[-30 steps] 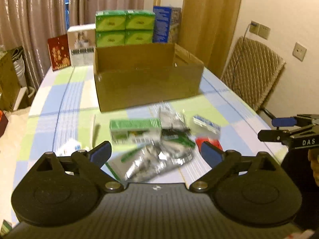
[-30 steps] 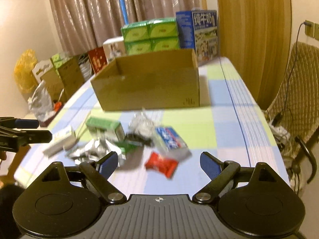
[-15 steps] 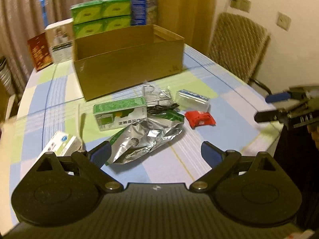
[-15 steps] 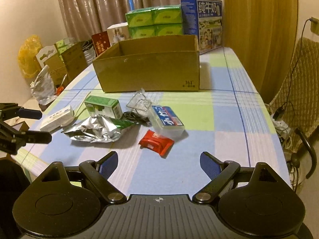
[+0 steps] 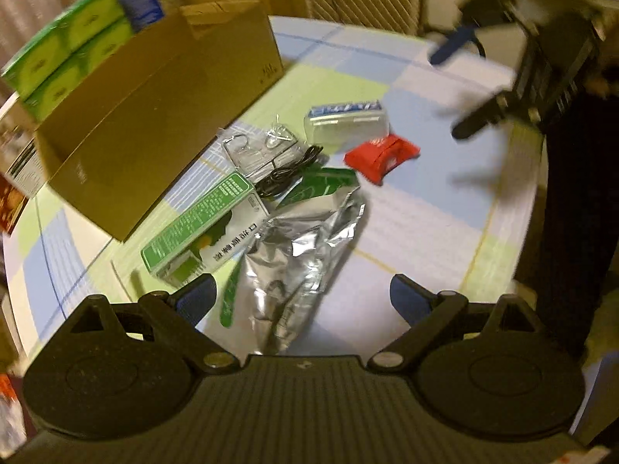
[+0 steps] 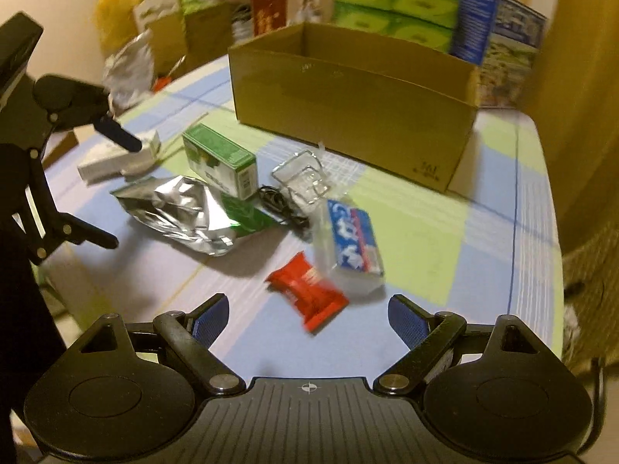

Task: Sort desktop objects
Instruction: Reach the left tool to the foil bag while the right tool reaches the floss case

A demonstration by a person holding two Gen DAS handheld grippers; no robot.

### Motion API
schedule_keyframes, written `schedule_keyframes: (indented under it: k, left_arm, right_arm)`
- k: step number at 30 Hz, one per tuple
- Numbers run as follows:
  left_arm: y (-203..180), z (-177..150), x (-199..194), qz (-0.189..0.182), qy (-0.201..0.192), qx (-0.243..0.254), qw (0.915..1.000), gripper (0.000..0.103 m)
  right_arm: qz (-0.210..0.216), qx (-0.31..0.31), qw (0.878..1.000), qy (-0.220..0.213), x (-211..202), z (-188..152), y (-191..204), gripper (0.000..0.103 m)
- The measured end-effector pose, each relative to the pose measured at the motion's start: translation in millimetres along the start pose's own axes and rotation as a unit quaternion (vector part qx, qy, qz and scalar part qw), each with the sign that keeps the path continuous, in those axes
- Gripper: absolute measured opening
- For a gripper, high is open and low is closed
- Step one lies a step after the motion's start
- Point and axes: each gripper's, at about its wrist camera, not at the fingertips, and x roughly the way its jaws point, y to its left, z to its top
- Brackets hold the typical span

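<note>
Nearby, cardboard box (image 6: pixel 348 104), foil pouch (image 5: pixel 298 255), black cable (image 5: pixel 288 172)

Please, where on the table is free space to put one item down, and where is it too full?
Bare cloth lies right of the blue tissue pack, toward the table edge, and between the red packet and the right gripper. It is crowded from the silver foil bag past the green box to the cardboard box.
</note>
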Motion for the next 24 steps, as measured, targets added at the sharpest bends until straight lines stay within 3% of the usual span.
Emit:
schedule_keyframes:
  k: [8, 18, 24]
  left_arm:
    - [20.2, 9.8, 39.5, -0.038, 0.039, 0.044, 0.9975, 0.094]
    - [30.5, 16.8, 75.9, -0.087, 0.081, 0.088, 0.9890, 0.087]
    - [35.0, 23.4, 90.3, -0.099, 0.087, 0.097, 0.9865, 0.082]
  right_arm:
    - [0.039, -0.001, 0.997, 0.067, 45.2, 45.5, -40.8, 0.087]
    - [0.059, -0.052, 0.989, 0.123, 87.4, 70.6, -46.7, 0.086]
    - [0.069, -0.059, 0.985, 0.146, 105.3, 77.1, -52.7, 0.076]
